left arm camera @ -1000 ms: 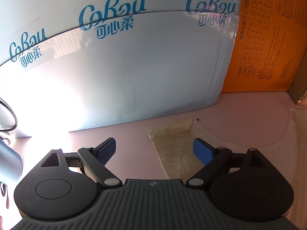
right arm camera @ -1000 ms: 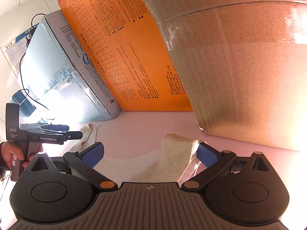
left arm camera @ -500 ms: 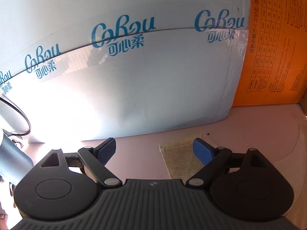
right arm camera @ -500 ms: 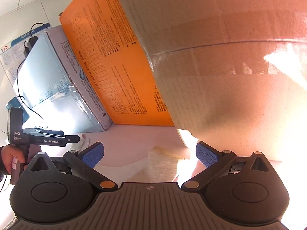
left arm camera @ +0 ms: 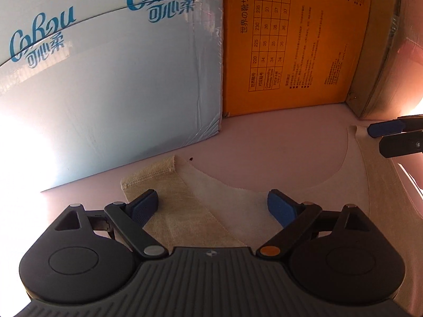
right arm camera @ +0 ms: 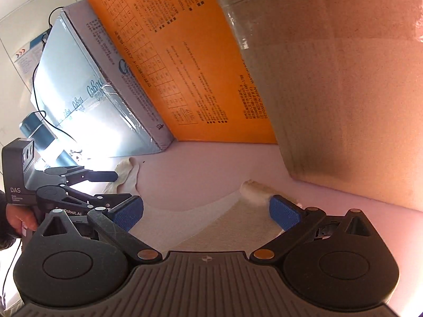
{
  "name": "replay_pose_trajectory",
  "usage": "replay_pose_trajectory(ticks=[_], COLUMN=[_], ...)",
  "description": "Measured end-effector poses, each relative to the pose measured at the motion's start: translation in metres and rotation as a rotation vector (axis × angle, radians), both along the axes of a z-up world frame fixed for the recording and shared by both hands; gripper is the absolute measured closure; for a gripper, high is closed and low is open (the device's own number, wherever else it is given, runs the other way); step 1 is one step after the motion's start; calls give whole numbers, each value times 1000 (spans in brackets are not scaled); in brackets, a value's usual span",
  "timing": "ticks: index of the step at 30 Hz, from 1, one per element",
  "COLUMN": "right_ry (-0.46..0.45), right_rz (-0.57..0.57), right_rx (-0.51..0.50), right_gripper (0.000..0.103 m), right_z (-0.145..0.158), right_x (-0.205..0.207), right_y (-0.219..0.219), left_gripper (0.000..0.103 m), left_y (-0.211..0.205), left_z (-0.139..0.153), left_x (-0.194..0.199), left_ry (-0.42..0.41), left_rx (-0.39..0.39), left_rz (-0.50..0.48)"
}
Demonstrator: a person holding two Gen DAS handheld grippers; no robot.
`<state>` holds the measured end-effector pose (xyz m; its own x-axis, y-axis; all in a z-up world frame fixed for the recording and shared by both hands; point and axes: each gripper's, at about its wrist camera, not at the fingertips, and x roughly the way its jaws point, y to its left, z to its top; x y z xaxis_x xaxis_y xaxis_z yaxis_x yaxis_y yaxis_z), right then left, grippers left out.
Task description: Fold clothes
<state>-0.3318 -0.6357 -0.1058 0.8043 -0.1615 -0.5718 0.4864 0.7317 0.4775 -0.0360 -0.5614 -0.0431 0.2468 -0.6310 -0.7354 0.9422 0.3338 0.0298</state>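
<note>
A cream sleeveless top lies flat on the pink table, its two shoulder straps pointing at the boxes. My left gripper is open, its jaws standing either side of the left strap, just above the cloth. My right gripper is open over the right strap. The right gripper also shows at the right edge of the left wrist view. The left gripper shows at the left of the right wrist view.
A pale blue carton, an orange shoe box and a brown cardboard box stand close behind the top along the table's far side. A black cable hangs at the far left.
Both grippers have pulled back and swung over the top's shoulders. More of the neckline and both straps show between the jaws. Both stay open.
</note>
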Motion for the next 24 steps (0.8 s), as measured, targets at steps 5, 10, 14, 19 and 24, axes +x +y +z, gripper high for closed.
replay_pose_trajectory(ticks=[5,10,14,19,24], right_ry=[62,32,18,69,111], right_rz=[-52,-186,-226,-157,-69], right_rx=[-93,-169,-181,-131,-88], right_gripper=[0,0,0,0,0], right_z=[10,42,68,75,62], right_x=[8,-23,-62,-85,-64], right_y=[9,38,76,149,203], left_gripper=[14,14,14,14,14], left_y=[6,63,143,216,215], left_z=[20,53,71,64,51], left_x=[8,2,-8,-47,-93], left_ry=[-8,-78,-56,-7,0], left_rx=[5,-74,-112,-70,-82], left_rz=[93,88,71,-51,-190])
